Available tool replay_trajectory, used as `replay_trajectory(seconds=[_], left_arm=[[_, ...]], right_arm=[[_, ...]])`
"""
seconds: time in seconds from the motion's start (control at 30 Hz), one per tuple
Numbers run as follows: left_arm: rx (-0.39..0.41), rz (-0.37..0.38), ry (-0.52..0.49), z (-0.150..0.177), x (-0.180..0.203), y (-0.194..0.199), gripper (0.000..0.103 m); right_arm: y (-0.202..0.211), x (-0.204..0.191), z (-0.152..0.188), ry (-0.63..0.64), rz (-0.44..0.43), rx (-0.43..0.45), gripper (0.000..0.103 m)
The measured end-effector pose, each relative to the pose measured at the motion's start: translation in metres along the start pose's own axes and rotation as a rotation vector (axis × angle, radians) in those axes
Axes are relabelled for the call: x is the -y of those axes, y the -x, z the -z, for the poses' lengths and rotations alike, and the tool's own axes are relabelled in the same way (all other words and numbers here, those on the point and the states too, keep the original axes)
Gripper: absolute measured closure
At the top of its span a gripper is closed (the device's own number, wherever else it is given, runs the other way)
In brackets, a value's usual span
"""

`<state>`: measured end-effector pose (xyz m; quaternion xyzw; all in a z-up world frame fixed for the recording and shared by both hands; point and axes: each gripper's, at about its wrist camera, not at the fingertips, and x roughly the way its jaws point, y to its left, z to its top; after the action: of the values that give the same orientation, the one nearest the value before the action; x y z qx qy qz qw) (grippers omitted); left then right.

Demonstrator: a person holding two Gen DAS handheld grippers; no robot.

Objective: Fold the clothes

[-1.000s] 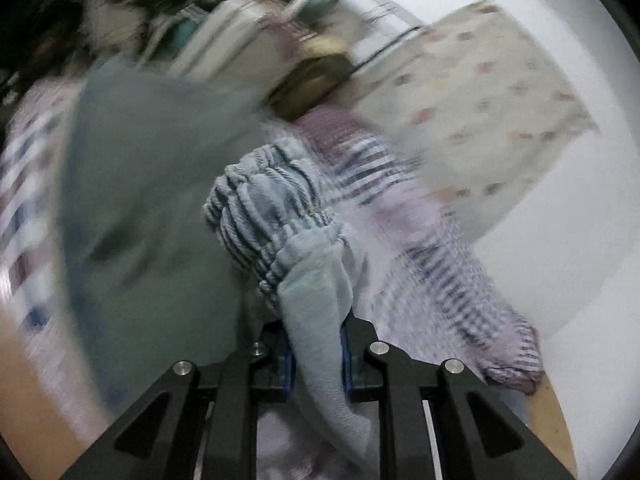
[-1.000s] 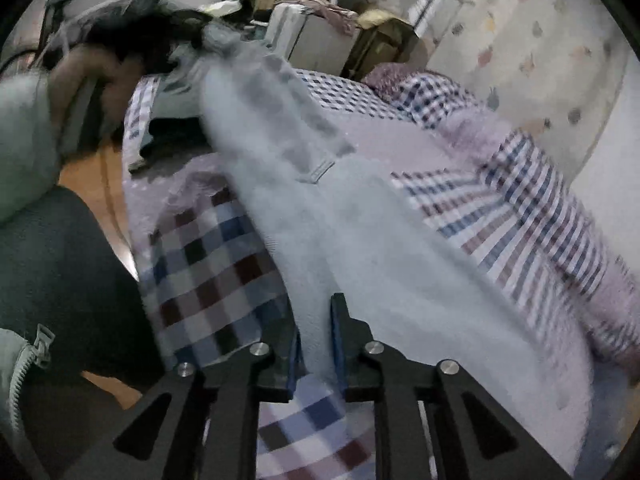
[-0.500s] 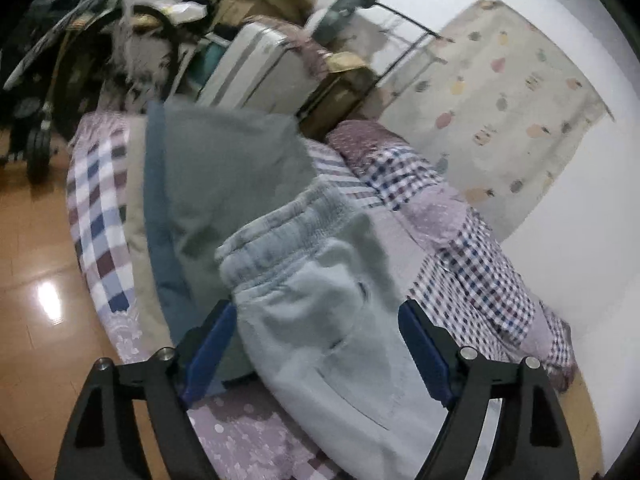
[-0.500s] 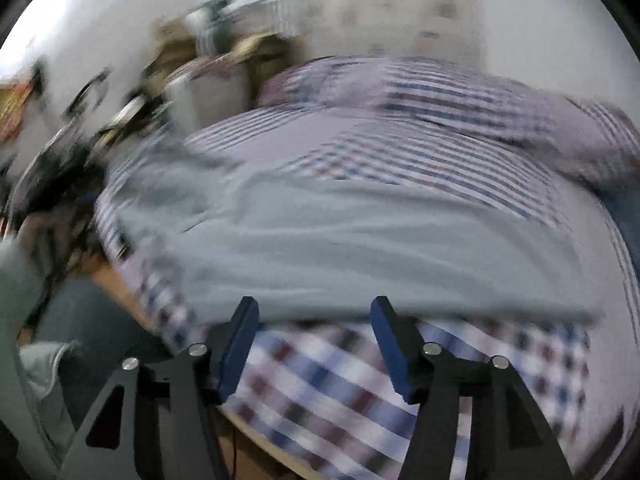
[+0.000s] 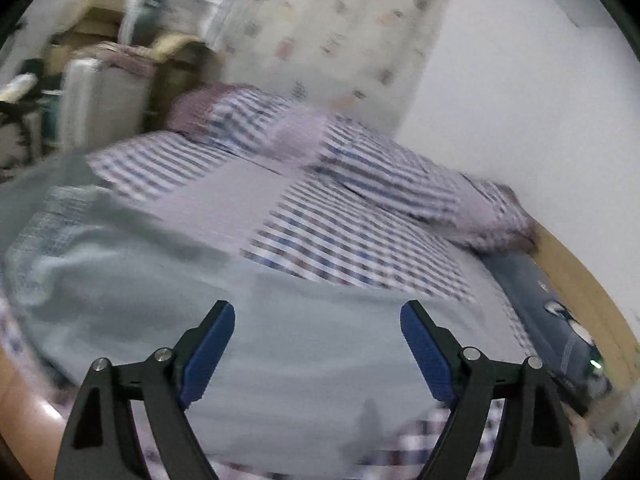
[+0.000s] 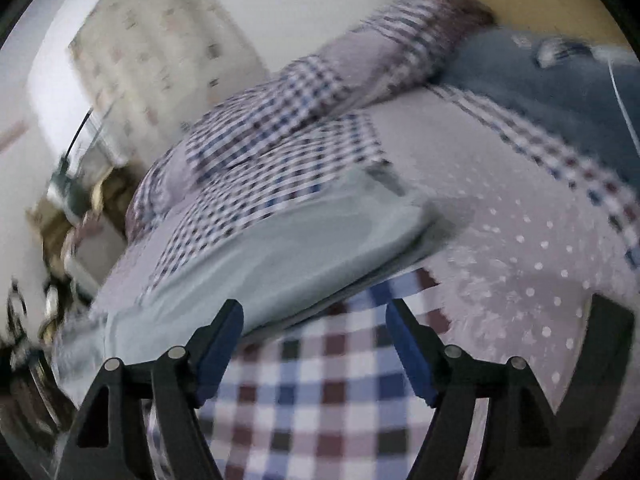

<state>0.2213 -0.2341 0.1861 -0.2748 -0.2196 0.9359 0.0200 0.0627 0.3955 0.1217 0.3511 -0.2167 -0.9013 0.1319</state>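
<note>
Both grippers gaping wide, gripping nothing: left gripper [image 5: 318, 346] hovering over light grey pants [image 5: 280, 344] lying flat, lower frame, on checkered bedspread [image 5: 352, 236]; right gripper [image 6: 314, 346] hanging beside pants edge, likely readying next fold grab.

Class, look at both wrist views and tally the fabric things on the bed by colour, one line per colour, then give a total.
Pale grey-blue garment: 1
Checked quilt: 1
Dark blue pillow: 1
Total: 3
Both the left gripper and the right gripper are open and hold none of these.
</note>
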Motion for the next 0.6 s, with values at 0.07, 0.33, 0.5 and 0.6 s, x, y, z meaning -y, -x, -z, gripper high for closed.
replay_trajectory(seconds=[0.07,0.33,0.5,0.6], left_arm=[[-0.048,0.052,-0.011,0.006,0.032,-0.017,0.015],[-0.195,0.155,-0.217,0.051,0.167,-0.073,0.015],[-0.23,0.191,-0.343,0.061,0.229,-0.109,0.015],[-0.232,0.222,-0.4,0.056,0.256,-0.139,0.015]], right_arm=[[-0.015,0.02,-0.009,-0.076,-0.024,0.005,0.025],[-0.073,0.071,-0.035,-0.215,-0.022,-0.016,0.026],[-0.101,0.092,-0.045,-0.253,0.019,-0.046,0.026],[-0.107,0.104,-0.048,-0.281,0.067,-0.05,0.045]])
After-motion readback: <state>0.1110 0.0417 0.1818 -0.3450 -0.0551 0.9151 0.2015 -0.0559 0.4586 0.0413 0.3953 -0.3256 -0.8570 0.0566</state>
